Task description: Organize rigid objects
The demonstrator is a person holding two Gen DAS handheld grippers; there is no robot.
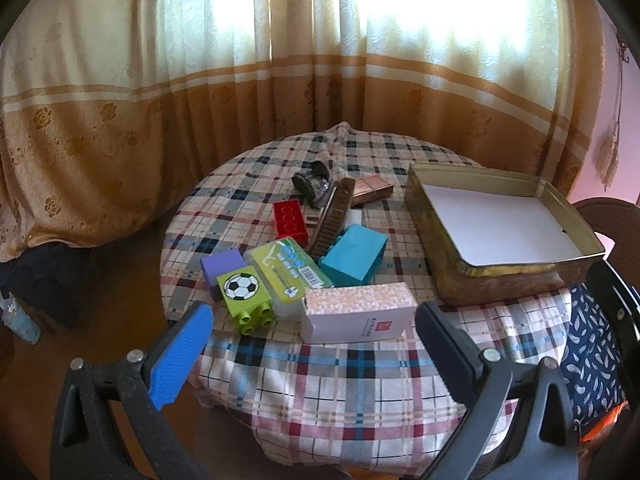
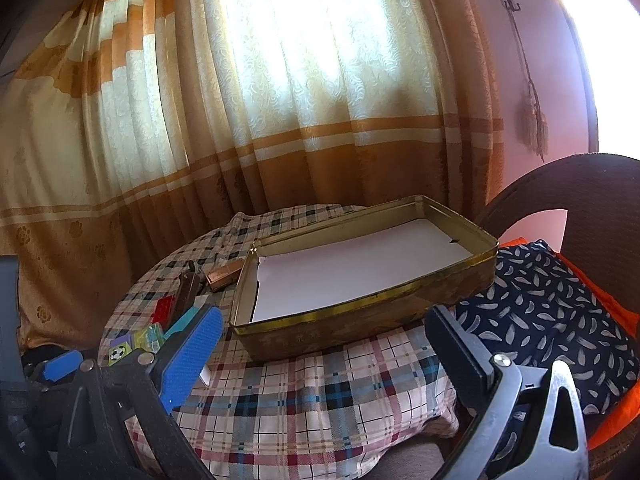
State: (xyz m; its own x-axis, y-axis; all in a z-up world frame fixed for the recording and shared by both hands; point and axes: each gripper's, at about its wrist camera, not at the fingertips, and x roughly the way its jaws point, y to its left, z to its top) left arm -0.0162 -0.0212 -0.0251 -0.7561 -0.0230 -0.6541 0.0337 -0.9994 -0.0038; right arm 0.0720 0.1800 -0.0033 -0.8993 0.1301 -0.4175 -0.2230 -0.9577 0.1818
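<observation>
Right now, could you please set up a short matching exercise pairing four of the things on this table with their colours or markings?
Things:
1. studded brick
2. tin tray
3. football block
4. box nearest the left gripper

Descriptions:
A. lime green with a ball picture
B. pink patterned top, white side
C. red
D. gold walls, white paper inside

Pairs: 1-C, 2-D, 3-A, 4-B
</observation>
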